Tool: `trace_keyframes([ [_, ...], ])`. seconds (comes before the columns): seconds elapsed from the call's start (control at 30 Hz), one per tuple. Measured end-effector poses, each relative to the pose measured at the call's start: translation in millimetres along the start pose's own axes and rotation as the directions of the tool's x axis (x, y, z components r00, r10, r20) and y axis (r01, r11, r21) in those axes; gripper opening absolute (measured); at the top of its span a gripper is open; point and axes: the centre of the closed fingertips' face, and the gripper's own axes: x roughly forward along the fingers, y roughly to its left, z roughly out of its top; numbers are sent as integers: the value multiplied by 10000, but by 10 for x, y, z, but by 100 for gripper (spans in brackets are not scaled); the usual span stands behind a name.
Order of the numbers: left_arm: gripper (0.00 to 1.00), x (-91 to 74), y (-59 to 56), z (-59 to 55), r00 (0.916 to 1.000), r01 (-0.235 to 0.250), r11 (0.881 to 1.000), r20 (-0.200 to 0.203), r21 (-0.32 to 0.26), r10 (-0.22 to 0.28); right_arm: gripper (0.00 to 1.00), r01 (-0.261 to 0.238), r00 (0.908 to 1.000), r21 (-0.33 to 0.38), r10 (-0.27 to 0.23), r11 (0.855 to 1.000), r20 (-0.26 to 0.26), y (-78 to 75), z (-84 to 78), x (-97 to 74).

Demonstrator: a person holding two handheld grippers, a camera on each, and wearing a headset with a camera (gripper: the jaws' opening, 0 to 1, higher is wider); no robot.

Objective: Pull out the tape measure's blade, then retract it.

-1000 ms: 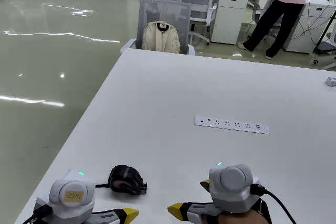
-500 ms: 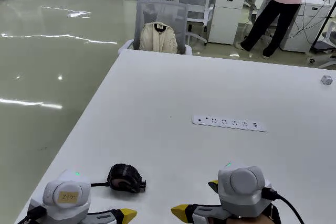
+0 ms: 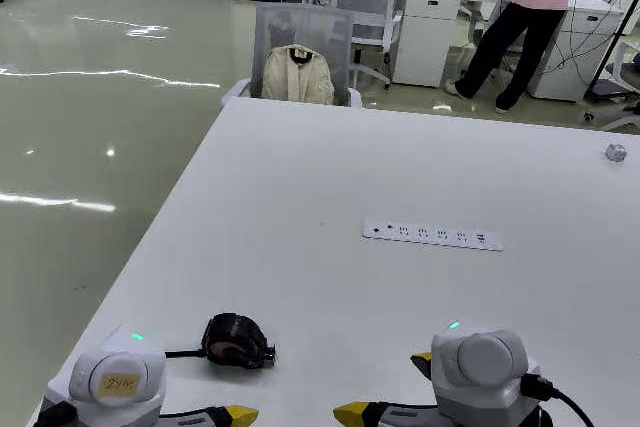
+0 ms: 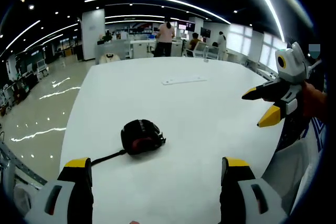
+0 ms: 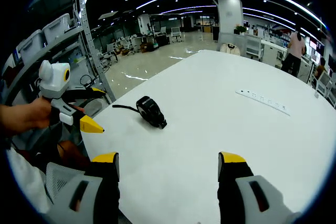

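Observation:
A black tape measure (image 3: 237,341) with a short black strap lies on the white table (image 3: 330,177) near its front left corner, its blade not pulled out. My left gripper (image 3: 240,414) hovers just in front of it, open, with nothing between its yellow tips. In the left gripper view the tape measure (image 4: 140,136) lies ahead between the jaws of my left gripper (image 4: 157,165), apart from them. My right gripper (image 3: 387,387) is open to the right, pointing left. From the right gripper view, the tape measure (image 5: 151,111) sits ahead of my right gripper (image 5: 168,158).
A white power strip (image 3: 432,235) lies mid-table. A small grey object (image 3: 615,152) sits at the far right edge. A grey chair with a cream jacket (image 3: 298,72) stands at the table's far end. A person (image 3: 535,7) stands by desks beyond.
The head camera has shifted slightly. Both grippers sit a little lower in the head view, drawn back toward the near edge. The tape measure has not moved.

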Motion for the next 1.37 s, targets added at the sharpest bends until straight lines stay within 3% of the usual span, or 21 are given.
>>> trace_keyframes([
  [0.7, 100, -185, -67, -64, 9998, 178, 9998, -133, -90, -179, 83, 317, 9994, 406, -323, 9987, 153, 22, -63, -326],
  [1.37, 100, -393, -58, 18, 9999, 60, 9999, 126, -94, -59, 85, 522, 9979, 441, -538, 9977, 362, 54, -40, -573],
])
